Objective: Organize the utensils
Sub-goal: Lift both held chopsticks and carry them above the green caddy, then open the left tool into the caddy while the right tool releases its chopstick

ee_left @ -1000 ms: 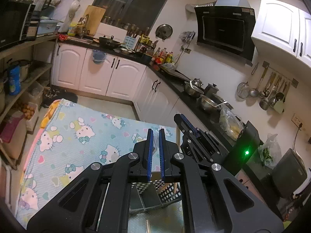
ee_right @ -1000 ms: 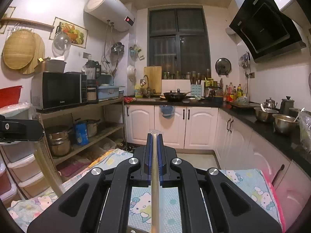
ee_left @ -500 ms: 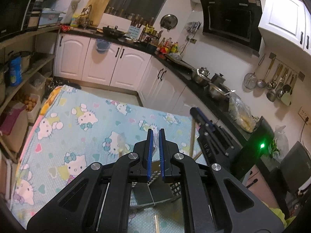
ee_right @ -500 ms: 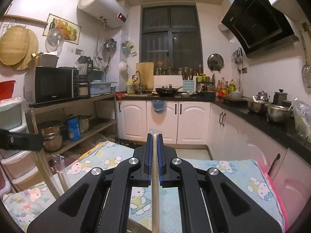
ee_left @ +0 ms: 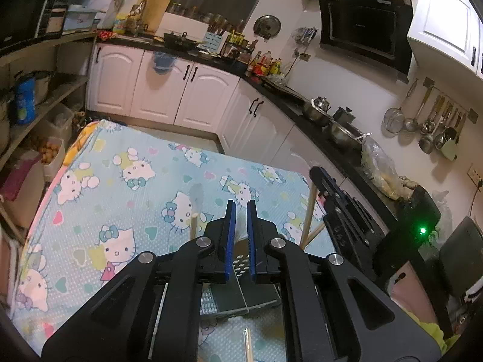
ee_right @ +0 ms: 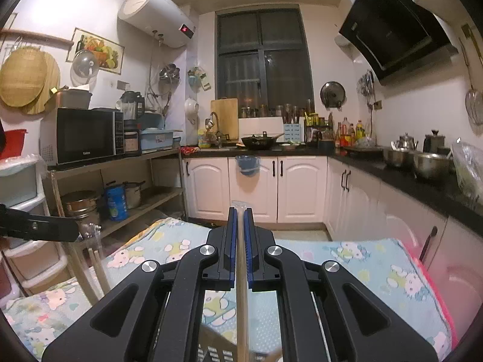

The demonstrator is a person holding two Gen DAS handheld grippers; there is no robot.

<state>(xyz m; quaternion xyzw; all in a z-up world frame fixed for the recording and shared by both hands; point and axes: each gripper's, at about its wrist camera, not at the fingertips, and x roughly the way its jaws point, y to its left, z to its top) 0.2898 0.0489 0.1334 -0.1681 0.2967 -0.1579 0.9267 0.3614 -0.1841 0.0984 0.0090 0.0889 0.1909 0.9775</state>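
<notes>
Here, right gripper [ee_right: 240,217] clamping chopsticks [ee_right: 241,301] (wrapped), patterned tablecloth [ee_right: 347,259] below

The worktop under the pale blue cat-print cloth [ee_left: 126,187] lies bare across its far and left parts, leaving broad room to pass there. Near the close edge a perforated grey utensil basket [ee_left: 238,283] stands in the way, with thin wooden sticks [ee_left: 308,214] rising from it at a slant just beside the black right gripper [ee_left: 332,199]. Beyond the worktop, white cabinets under a black counter [ee_right: 302,187] close off the far side and the right, and a wooden shelf rack [ee_right: 126,187] closes the left.
</notes>
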